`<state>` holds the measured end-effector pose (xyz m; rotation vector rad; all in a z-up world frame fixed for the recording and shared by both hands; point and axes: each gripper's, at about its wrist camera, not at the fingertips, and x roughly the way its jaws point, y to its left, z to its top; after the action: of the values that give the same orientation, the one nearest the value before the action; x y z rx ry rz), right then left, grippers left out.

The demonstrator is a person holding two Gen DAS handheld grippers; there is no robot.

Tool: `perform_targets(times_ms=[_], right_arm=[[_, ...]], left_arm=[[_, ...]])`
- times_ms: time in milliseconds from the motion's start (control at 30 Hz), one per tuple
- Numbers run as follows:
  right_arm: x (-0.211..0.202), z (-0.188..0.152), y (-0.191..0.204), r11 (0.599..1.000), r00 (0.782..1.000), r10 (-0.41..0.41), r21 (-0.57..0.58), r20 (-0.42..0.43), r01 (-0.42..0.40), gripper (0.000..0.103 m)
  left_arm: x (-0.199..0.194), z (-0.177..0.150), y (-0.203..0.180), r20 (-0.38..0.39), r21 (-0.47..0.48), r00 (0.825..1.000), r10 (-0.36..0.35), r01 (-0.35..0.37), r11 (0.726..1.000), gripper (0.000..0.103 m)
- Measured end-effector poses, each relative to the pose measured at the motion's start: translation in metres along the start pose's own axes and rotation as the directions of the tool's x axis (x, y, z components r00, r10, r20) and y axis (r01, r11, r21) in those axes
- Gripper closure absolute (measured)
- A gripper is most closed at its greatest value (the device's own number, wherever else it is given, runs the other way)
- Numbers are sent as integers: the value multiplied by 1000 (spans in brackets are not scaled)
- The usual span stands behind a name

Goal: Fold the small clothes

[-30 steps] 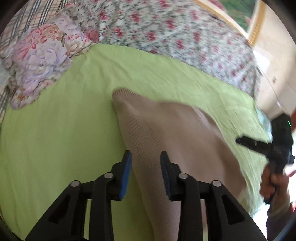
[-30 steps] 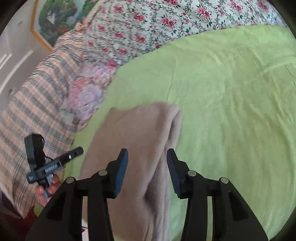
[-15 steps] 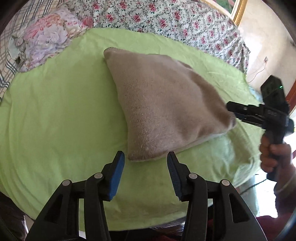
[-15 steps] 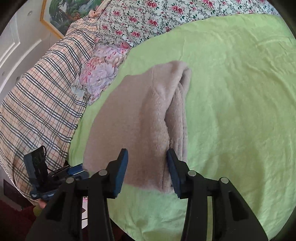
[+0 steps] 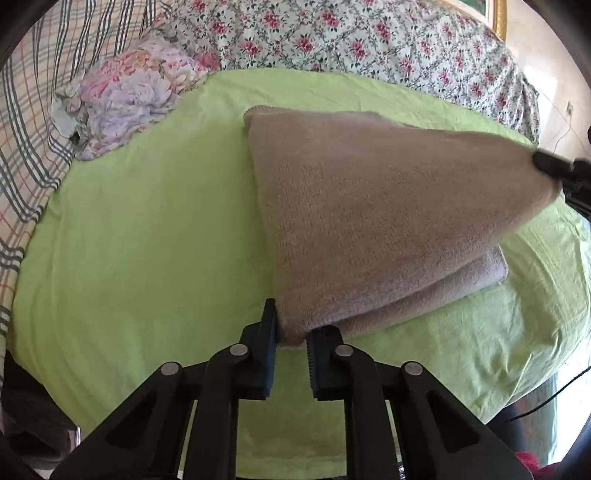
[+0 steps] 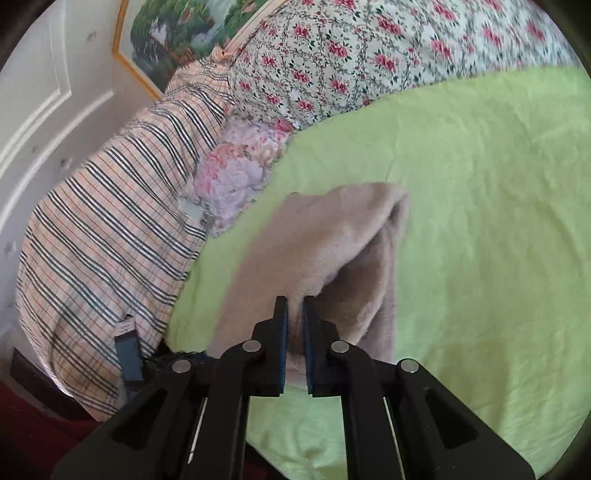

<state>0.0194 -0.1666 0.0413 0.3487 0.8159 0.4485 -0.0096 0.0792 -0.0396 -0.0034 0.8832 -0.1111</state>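
Your beige knit garment (image 5: 373, 218) sits on the green sheet (image 5: 147, 240), roughly mid-bed. It's folded into a rough wedge: in the left wrist view its long axis runs from the near corner, right at your L gripper (image 5: 291, 336), up and away toward the far corner near the floral bedding (image 5: 332, 33). A second edge stretches off to the right, where your R gripper (image 5: 546, 162) has the other near corner pulled up off the sheet, so the top layer looks taut betw. the two corners. Under that lifted layer you can see a thicker folded layer still lying flat on the sheet, lower right.

Look: fuzzy, ribbed knit, plain beige, no print. From the right wrist view the garment (image 6: 332, 251) shows a soft fold along its right side, w/ the layers opening a bit like a pocket.

Grippers: your L one is pinching the near corner of the garment; fabric sits betw. the blue pads (image 5: 269, 343), jaws narrowed onto it. Your R gripper (image 6: 295, 332) is clamped on the fabric too, jaws nearly together w/ beige knit squeezed betw. them.

Also around: a lilac floral cloth (image 5: 129, 99) bunched at the sheet's far-left edge, apart from the garment, and a plaid blanket (image 6: 110, 240) beyond it.
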Motion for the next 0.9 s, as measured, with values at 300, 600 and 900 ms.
perform_targets(times_ms=[300, 600, 900], right_arm=[[50, -49, -68, 946, 931, -305, 48, -202, 321, 103], [21, 0, -74, 962, 999, -19, 272, 27, 11, 42], [89, 27, -79, 932, 993, 103, 352, -49, -79, 69]], left_arm=[[11, 1, 13, -83, -66, 996, -41, 36, 997, 93], [7, 2, 5, -82, -27, 996, -37, 35, 999, 93], [7, 2, 7, -77, -29, 996, -52, 50, 998, 92]])
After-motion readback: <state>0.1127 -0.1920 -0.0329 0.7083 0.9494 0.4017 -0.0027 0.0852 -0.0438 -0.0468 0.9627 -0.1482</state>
